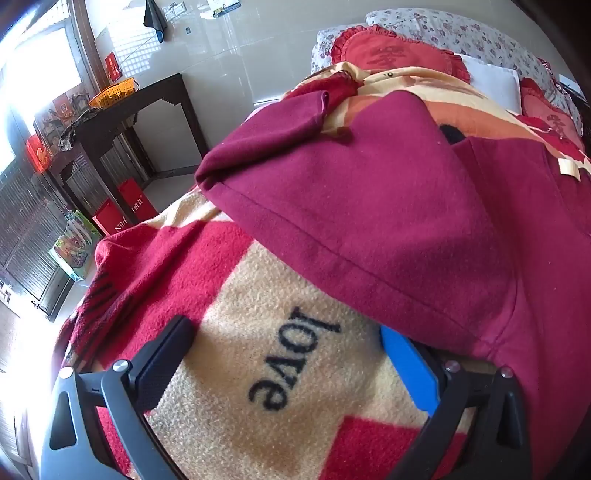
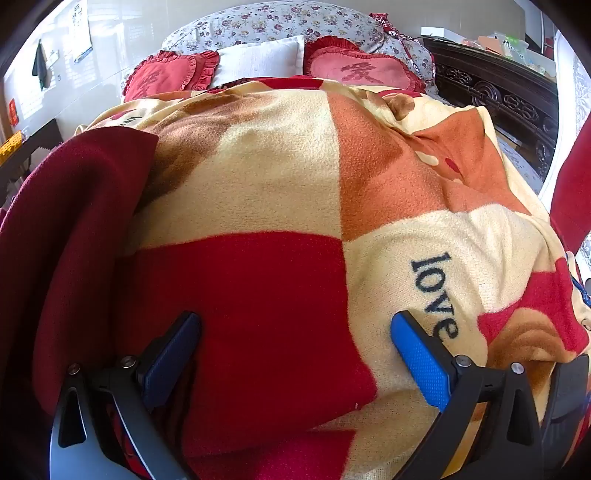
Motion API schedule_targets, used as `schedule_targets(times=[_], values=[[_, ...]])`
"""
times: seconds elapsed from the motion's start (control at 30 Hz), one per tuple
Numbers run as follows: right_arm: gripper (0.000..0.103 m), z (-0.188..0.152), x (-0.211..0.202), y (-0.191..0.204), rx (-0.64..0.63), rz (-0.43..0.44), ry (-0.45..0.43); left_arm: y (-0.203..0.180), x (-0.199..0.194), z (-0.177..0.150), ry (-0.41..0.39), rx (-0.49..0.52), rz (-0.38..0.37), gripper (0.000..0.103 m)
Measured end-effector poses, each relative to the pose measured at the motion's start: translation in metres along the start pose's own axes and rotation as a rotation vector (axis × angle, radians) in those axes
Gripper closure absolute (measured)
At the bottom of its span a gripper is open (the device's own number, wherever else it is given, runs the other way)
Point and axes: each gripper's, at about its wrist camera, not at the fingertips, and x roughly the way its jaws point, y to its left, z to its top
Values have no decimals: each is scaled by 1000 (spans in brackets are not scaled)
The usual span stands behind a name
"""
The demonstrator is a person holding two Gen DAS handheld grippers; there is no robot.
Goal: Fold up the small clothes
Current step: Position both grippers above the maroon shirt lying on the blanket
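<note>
A maroon garment (image 1: 388, 206) lies spread on a red, cream and orange fleece blanket (image 1: 258, 295) printed with "love". My left gripper (image 1: 284, 332) hangs just over the blanket, open wide, nothing between its fingers; its blue right finger (image 1: 406, 365) sits at the garment's near hem. In the right wrist view the same maroon garment (image 2: 66, 229) lies along the left side. My right gripper (image 2: 295, 325) is open over a red square of the blanket (image 2: 332, 177), to the right of the garment, holding nothing.
Red heart cushions (image 2: 362, 70) and a white pillow (image 2: 258, 59) lie at the bed's head, before a flowered quilt (image 2: 277, 22). A dark carved bed frame (image 2: 498, 99) runs on the right. A dark side table (image 1: 129, 110) with a yellow basket and red bags (image 1: 125, 210) stand left of the bed.
</note>
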Motion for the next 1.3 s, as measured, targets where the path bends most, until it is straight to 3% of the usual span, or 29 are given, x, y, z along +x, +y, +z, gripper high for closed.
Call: schedule_targets(times=[0.13,0.37,0.43,0.47,0.5,0.63,0.87,1.07,1.3], values=[[15,0,0,0,-1,-2,2,-2,-2,1,12,3,-4,0],[15,2,-1,0,-4,0,9,7,-33,-4,64,0,-89,1],[21,4,-8,0,-12,-14,40,9,-52,-8,46,2,-101,1],[30,5,-14,2,-15,-20,65,9,-60,-8,38,3,-102,1],[36,6,-21,2,-12,-18,78,10,-70,-10,26,3,-107,1],[36,-2,-71,7,23,-1,87,9,-104,-13,-6,7,-161,1],[36,-15,-175,28,15,52,-54,-11,-154,-14,-61,48,-194,1],[36,-16,-222,64,-18,97,-119,-20,-180,-16,-97,68,-224,1],[36,-15,-278,93,-66,259,-161,-23,-194,-17,-112,78,-234,1]])
